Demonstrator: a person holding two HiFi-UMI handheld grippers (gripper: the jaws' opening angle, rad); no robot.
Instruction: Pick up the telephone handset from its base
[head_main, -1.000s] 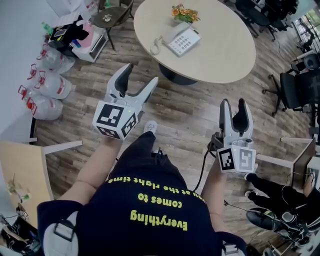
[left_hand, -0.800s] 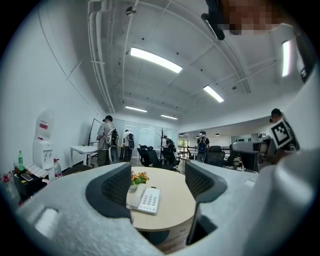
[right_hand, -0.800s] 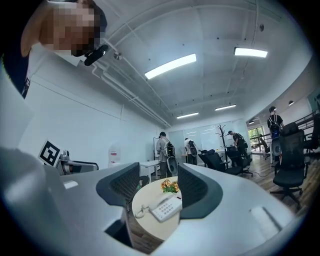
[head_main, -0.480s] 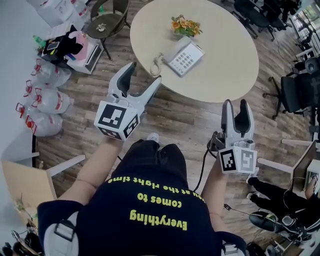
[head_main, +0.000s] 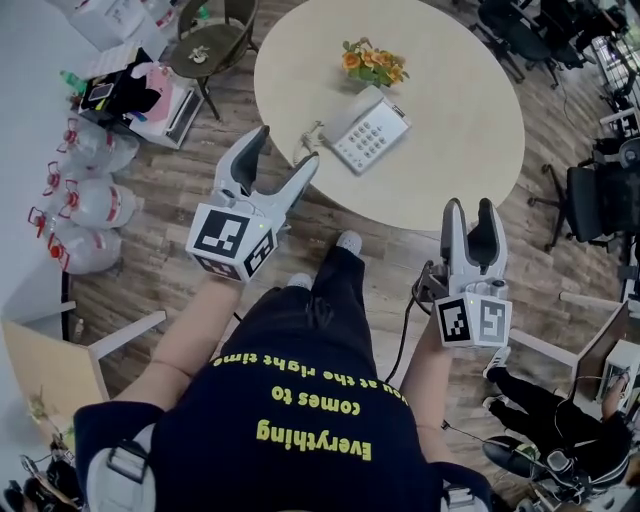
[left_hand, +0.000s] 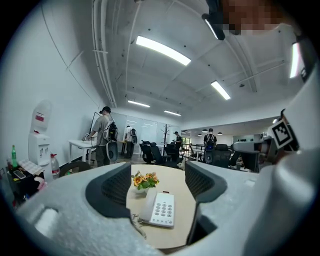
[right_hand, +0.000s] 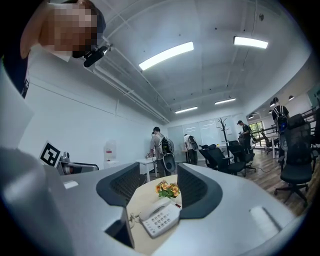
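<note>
state: our left gripper (head_main: 282, 150) and right gripper (head_main: 470, 208) gape empty, short of the table (head_main: 470, 120) | risk: we lift the handset (head_main: 338, 117) and its cord (head_main: 308, 136) drags the base (head_main: 374, 131) toward the edge

Open air lies between my left gripper (head_main: 283, 148) and the near edge of the table (head_main: 470, 140). My right gripper (head_main: 470, 207) hangs near that edge too. Both have their jaws apart with nothing in them. The tabletop is bare to the right of the telephone (head_main: 368, 130). A flower pot (head_main: 372, 62) crowds it just behind, and the coiled cord (head_main: 310, 140) lies at its left side.
</note>
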